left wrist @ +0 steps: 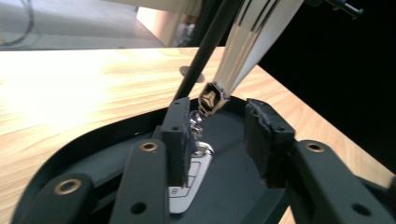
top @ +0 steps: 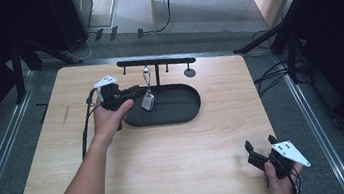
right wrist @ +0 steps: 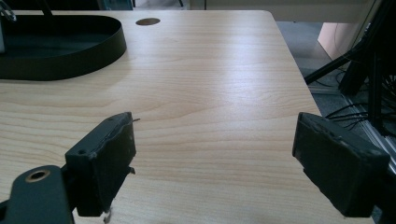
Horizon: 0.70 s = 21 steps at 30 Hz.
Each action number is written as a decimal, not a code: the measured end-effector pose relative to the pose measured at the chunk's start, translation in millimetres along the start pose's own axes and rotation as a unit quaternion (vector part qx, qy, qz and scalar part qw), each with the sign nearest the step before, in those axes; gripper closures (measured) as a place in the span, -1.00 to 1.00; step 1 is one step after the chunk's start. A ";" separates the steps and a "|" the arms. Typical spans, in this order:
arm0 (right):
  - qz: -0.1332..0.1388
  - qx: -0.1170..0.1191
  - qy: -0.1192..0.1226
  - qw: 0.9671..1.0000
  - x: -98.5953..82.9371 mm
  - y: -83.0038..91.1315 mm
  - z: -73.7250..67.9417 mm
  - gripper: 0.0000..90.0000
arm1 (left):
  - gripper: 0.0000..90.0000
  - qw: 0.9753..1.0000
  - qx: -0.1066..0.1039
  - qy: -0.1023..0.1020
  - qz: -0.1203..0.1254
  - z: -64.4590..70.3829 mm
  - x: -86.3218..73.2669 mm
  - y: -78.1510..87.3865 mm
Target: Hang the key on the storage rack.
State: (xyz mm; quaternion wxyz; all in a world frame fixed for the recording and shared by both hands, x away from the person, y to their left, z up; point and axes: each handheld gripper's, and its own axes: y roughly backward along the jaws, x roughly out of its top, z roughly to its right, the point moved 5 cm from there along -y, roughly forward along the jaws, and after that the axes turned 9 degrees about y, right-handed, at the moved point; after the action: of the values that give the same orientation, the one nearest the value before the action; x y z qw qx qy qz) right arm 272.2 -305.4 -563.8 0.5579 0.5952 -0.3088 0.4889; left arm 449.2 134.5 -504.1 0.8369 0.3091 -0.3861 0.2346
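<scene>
- Two hand-held grippers work over a wooden desk (top: 176,147), one in each of a person's hands
- The left hand-held gripper (top: 135,92) reaches over the rim of a black oval tray (top: 182,111), jaws parted around a key fob (top: 148,100) without clamping it
- The key fob hangs by its strap (left wrist: 247,42) from a black rack (top: 155,61), its lower end in the tray
- The right hand-held gripper (top: 259,144) rests wide open at the desk's near right corner, well apart from the tray

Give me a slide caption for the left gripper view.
Left claw, jaws apart, around a key fob hanging on its strap over the black tray.
</scene>
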 end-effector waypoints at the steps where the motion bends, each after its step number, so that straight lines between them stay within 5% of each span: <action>1: 0.000 0.000 0.000 1.000 0.0 0.0 0.0 -0.71 | 0.27 1.000 0.007 -0.001 0.000 0.3 -0.4 1.8; 5: -0.002 0.000 0.002 1.000 0.0 -0.4 -0.4 -0.71 | 0.10 0.999 0.026 -0.016 -0.008 1.9 -4.1 7.9; 6: -0.003 0.000 0.003 1.000 0.1 -0.4 -0.7 -0.71 | 0.04 0.998 0.045 -0.030 -0.016 2.5 -7.2 13.1; 12: -0.005 -0.002 0.010 1.000 0.1 -0.9 -2.0 -0.71 | -0.34 0.995 0.092 -0.033 -0.018 3.3 -10.6 34.3; 15: -0.005 -0.002 0.011 1.000 0.2 -0.9 -2.1 -0.71 | -0.38 0.994 0.102 -0.037 -0.016 5.2 -11.2 43.2; 16: -0.005 -0.003 0.011 1.000 0.1 -1.0 -2.2 -0.71 | -0.41 0.992 0.120 -0.047 -0.016 6.7 -12.3 51.5; 21: -0.005 -0.005 0.014 1.000 0.2 -1.1 -2.2 -0.71 | -0.73 0.991 0.126 -0.045 -0.018 10.2 -14.6 64.6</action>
State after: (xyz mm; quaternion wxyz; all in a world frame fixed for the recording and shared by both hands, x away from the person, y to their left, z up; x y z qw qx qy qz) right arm 272.7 -303.0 -564.3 0.5673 0.5872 -0.3002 0.4932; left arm 394.6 170.3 -488.7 0.7771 0.4291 -0.3854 0.2519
